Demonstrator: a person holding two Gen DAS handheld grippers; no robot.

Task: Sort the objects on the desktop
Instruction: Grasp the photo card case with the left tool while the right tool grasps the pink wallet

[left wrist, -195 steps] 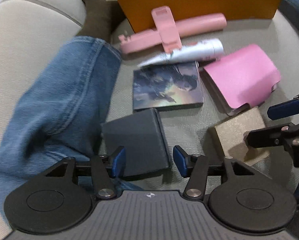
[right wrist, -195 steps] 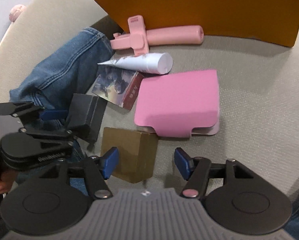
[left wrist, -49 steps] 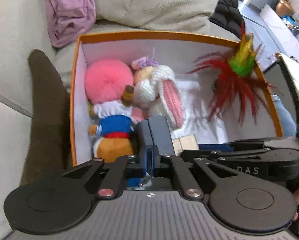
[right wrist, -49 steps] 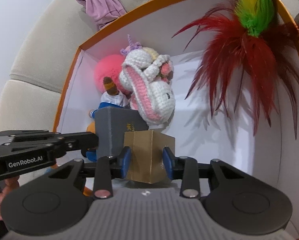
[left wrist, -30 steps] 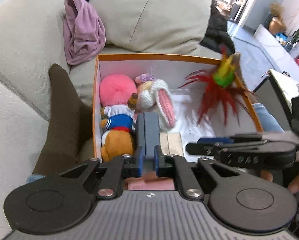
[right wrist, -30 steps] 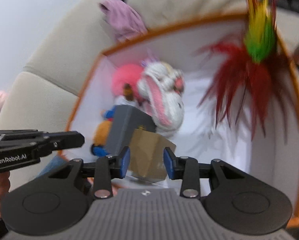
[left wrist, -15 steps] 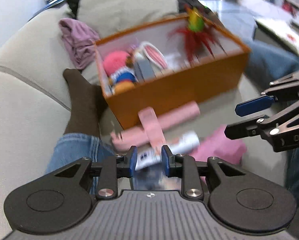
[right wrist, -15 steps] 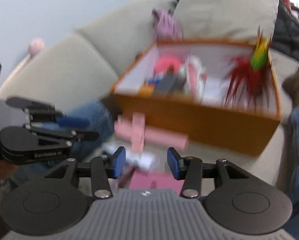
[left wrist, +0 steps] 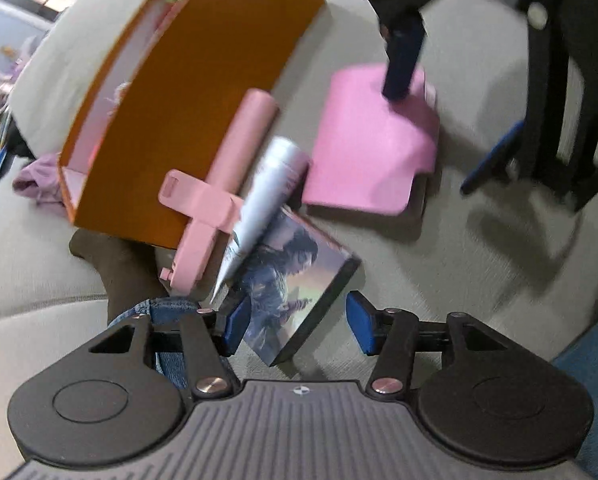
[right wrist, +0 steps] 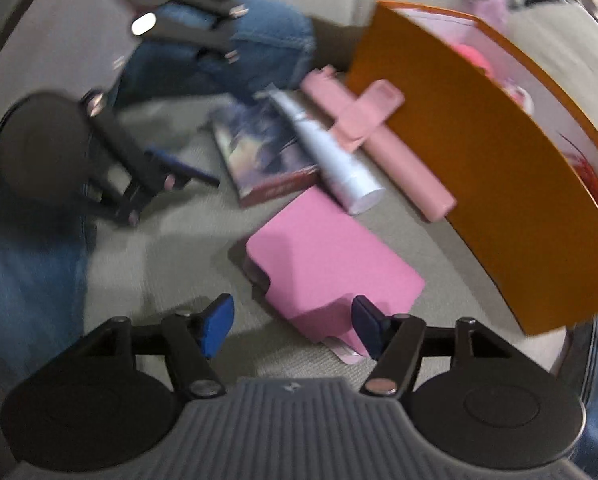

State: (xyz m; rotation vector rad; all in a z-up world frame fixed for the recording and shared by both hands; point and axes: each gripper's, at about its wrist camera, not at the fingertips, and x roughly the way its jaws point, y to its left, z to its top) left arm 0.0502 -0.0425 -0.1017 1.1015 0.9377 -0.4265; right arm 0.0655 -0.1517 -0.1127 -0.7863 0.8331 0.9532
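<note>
Left wrist view: the picture box [left wrist: 295, 276] was found lying on the sofa cushion, cornerwise between the blue pads of the opening, empty left claw [left wrist: 295, 326], nearer than the right claw [left wrist: 451, 120], likewise opening, over the pink case [left wrist: 371, 152].

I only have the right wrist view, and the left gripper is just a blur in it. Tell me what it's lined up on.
Observer: The left gripper has the near corner of the picture box between its opening jaws. The pads aren't pressing it.
Operator: Describe the side of the box facing that gripper.
Observer: It's a black edge, plain, running along the box's right side.
Operator: Report what sits at the orange box's end nearest that gripper.
Observer: A foot in a brown sock lies right by that corner of the orange box, next to the pink clip stick.
</note>
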